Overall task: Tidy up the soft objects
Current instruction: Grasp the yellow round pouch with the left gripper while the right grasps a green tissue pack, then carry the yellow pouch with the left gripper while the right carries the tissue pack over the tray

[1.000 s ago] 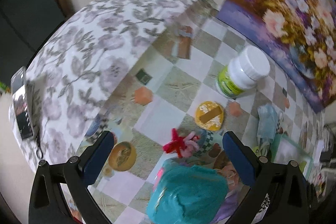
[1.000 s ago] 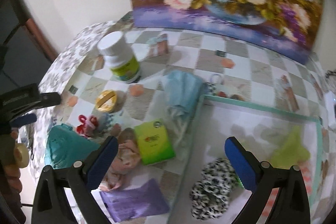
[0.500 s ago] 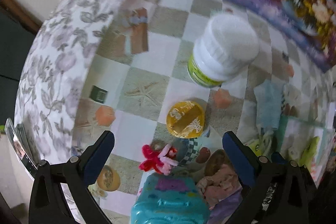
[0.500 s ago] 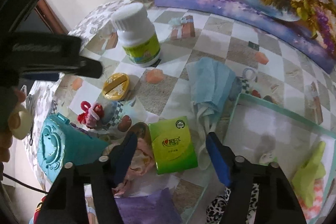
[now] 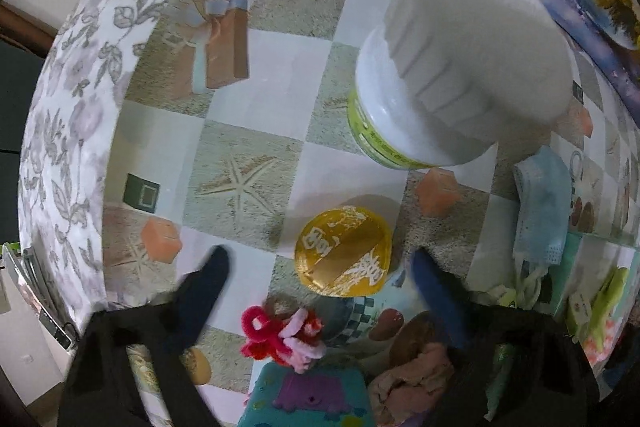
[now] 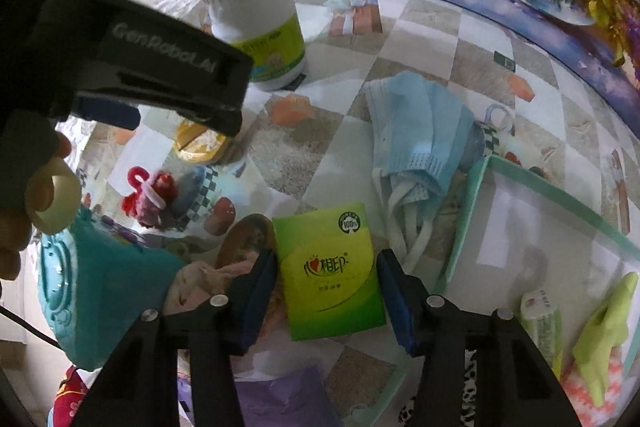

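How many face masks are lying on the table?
1. The blue face mask lies beside the tray, behind the green tissue pack. More may be hidden beneath it.

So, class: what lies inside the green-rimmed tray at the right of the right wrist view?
The green-rimmed tray holds a lime-green cloth on something pink, a small tissue pack and a leopard-print item. The right gripper covers part of the tray, so more may lie there.

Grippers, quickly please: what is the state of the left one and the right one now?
Left gripper: open, jaws just closing, holding nothing, above the gold lid.
Right gripper: open, jaws just closing around the green tissue pack, pads not visibly pressing yet.
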The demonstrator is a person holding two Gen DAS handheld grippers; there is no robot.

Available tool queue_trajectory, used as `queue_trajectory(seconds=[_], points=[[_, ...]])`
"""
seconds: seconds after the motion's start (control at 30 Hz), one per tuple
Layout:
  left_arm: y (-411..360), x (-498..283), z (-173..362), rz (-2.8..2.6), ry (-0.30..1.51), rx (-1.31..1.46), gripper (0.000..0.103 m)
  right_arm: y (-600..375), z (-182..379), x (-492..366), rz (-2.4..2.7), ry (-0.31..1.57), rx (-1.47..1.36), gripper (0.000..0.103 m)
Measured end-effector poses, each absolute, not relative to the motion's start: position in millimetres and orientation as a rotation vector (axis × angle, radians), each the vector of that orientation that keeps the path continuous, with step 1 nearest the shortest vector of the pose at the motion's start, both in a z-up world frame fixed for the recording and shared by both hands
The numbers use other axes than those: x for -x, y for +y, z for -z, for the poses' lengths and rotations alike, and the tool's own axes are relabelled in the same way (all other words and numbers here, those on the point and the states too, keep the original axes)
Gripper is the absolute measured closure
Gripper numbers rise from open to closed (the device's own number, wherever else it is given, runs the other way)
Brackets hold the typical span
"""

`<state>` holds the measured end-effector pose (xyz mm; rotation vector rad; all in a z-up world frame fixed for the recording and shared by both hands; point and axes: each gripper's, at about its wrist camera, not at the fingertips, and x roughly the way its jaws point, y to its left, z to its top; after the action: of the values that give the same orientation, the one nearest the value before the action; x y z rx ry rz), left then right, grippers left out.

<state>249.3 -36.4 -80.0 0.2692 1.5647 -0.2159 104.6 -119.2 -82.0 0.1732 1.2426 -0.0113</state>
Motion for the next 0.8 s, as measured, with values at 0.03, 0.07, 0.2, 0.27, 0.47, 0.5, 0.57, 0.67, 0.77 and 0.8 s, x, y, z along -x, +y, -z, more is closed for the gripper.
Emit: queue_trajectory(seconds=[0.03,0.07,0.2,0.27,0.47,0.5,0.57,0.67,0.77,0.8], points=[[-37.8,-249.9,83.3,0.217,1.579,-0.262,0.030,-120.0,82.9,-104.6,0.011,1.243,-0.178,0.050],[-39.2,-249.1,85.5,0.216,1.586,-0.258,0.034,-120.9,83.0,-104.2,0.011,1.241,-0.184,0.051],[-41.3,-247.5,89.8,0.245,1.598,-0.232,0.052,-126.5,83.8,-103.0,0.015,1.239,-0.202,0.051],[-42.4,-246.0,87.9,0.241,1.584,-0.242,0.053,-126.0,84.1,-104.7,0.015,1.240,-0.207,0.051],[-32.8,-237.5,61.3,0.249,1.530,-0.168,0.053,-134.0,71.1,-99.5,0.005,1.210,-0.237,0.051],[-29.8,-234.9,55.9,0.251,1.517,-0.152,0.053,-135.7,67.5,-97.8,0.003,1.201,-0.242,0.051],[-25.7,-227.3,41.9,0.260,1.482,-0.118,0.053,-139.6,59.2,-93.1,0.005,1.186,-0.258,0.051],[-18.4,-210.6,16.7,0.278,1.410,-0.054,0.053,-144.4,44.6,-85.9,0.010,1.163,-0.276,0.051],[-11.7,-188.9,-2.8,0.291,1.345,-0.004,0.053,-146.8,30.1,-75.6,0.020,1.139,-0.288,0.051],[-9.8,-181.5,-7.3,0.292,1.327,0.009,0.053,-144.4,26.5,-72.9,0.025,1.134,-0.291,0.051]])
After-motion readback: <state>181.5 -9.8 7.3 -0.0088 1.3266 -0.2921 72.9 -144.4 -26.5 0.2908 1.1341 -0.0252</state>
